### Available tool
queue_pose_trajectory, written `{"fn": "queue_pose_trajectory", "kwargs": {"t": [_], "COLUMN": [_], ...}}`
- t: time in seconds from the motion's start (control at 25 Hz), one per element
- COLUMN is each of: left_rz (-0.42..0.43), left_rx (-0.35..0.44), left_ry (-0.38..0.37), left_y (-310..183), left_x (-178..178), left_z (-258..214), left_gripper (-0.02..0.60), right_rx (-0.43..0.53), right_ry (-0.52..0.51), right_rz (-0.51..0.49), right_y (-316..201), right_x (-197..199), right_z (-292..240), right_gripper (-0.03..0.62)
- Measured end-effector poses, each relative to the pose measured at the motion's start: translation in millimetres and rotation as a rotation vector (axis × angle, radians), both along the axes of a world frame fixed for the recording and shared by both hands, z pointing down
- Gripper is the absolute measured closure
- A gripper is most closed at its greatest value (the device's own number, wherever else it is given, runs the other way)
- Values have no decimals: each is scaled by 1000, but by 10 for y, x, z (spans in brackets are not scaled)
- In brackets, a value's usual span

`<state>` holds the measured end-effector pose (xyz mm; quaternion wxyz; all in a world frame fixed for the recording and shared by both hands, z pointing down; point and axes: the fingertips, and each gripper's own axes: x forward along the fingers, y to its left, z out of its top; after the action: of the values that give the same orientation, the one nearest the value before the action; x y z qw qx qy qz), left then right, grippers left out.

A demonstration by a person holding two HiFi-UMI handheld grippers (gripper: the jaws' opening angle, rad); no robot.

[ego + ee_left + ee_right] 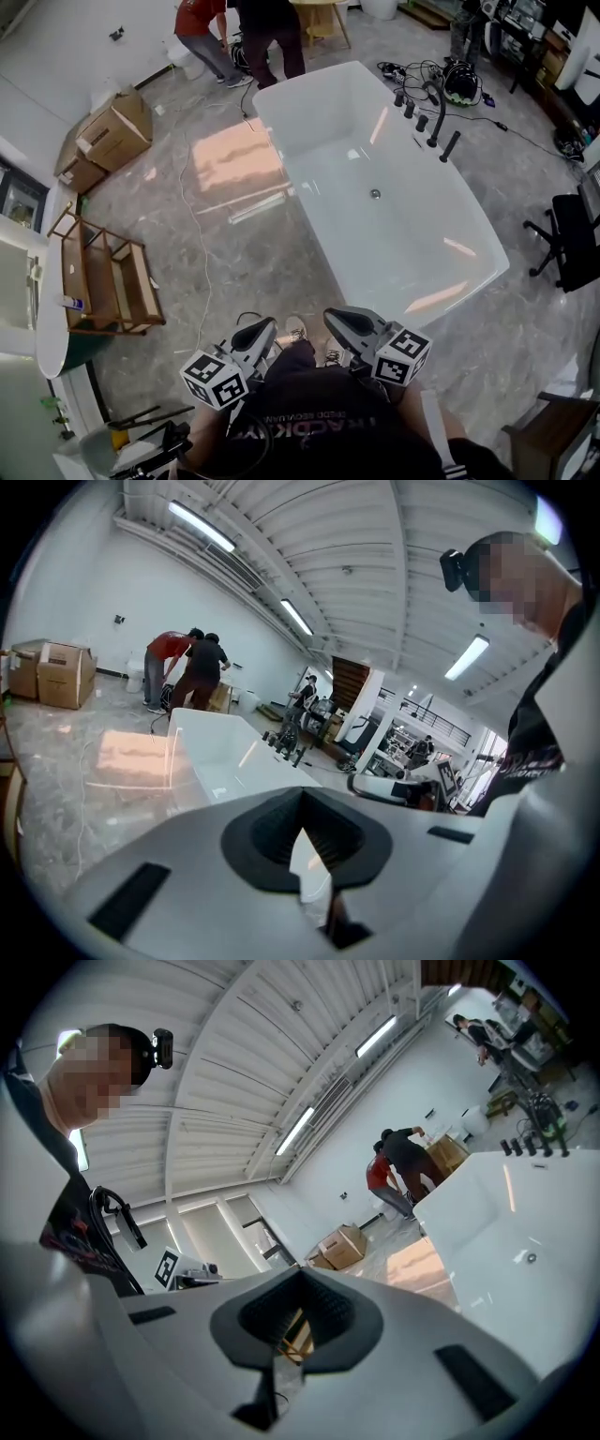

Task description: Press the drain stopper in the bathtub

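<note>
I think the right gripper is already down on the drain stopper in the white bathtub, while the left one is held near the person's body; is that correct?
Not quite. The right gripper is not on the drain stopper in the white bathtub; the head view shows it held near the person's body, beside the left gripper.

Cardboard boxes (114, 134) (by the wall), wooden shelf (105, 286), two people (262, 28), office chair (570, 239).

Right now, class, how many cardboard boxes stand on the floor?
2. The larger box stands by the wall; the smaller box sits beside it, nearer the wooden shelf. Others may be hidden out of view.
</note>
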<state>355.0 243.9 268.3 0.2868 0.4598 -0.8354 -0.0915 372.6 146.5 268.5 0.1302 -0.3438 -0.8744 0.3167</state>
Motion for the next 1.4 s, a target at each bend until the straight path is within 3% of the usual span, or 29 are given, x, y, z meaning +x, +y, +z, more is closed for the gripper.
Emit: {"fn": "queue_pose_trajectory", "kwargs": {"t": [0.32,0.52,0.8,1.0,1.4], "left_rz": [138,192,269,313,339], "left_rx": [-1,37,64,68,88], "left_ry": [1,21,44,57,98], "left_y": [-315,-284,122,508,937], "left_x": [-446,-819,-1746,-2399,-2963], "left_z": [49,171,198,170,293], "left_gripper": [574,574,574,574,574], "right_rx": [1,28,35,38,63], "right_ry": [29,37,72,83,124], "right_rz": [152,208,323,344,386], "right_y": [-355,-275,111,636,1018], "right_x": [-318,-634,-1457,-2079,-2573], "right_z": [85,142,164,117,178], "right_gripper": [579,579,579,579,579]}}
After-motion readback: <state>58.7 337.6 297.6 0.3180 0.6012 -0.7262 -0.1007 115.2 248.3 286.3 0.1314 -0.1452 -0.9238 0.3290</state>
